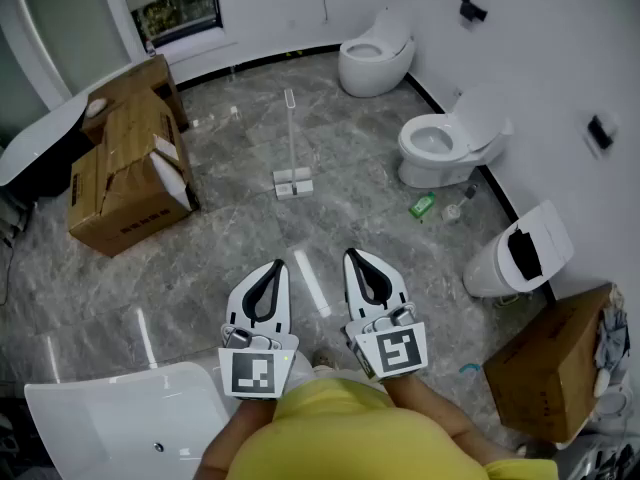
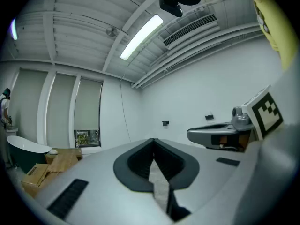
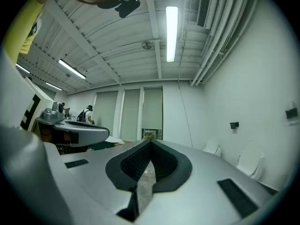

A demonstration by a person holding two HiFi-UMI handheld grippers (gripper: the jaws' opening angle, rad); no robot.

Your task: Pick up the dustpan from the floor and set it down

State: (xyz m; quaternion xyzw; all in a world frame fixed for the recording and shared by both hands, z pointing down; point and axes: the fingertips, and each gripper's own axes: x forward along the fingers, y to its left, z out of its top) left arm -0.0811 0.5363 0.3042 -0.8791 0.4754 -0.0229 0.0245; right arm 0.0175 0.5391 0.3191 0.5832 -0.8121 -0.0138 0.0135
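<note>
Currently holding left gripper (image 1: 276, 265) and right gripper (image 1: 353, 256) side by side, level and close in to the body. Reading this as a ready posture ahead of any approach, not a reach. Showing both sets of jaws closed tip to tip and empty in each gripper view.

Locating dustpan (image 1: 293, 182) well ahead of both grippers, roughly on the line running out between them. Standing upright on the grey floor tile (image 1: 230, 238), thin handle (image 1: 290, 128) rising from the pan; presumably parked that way so the handle can be taken high up.

Noting white strip (image 1: 312, 282) lying flat just beyond the jaw tips, between the grippers; not identifying it. Placing cardboard boxes (image 1: 125, 183) ahead-left of left gripper and toilet (image 1: 445, 143) ahead-right of right gripper, both off the straight path.

Judging task not yet begun: needing to close the distance and open one set of jaws.
</note>
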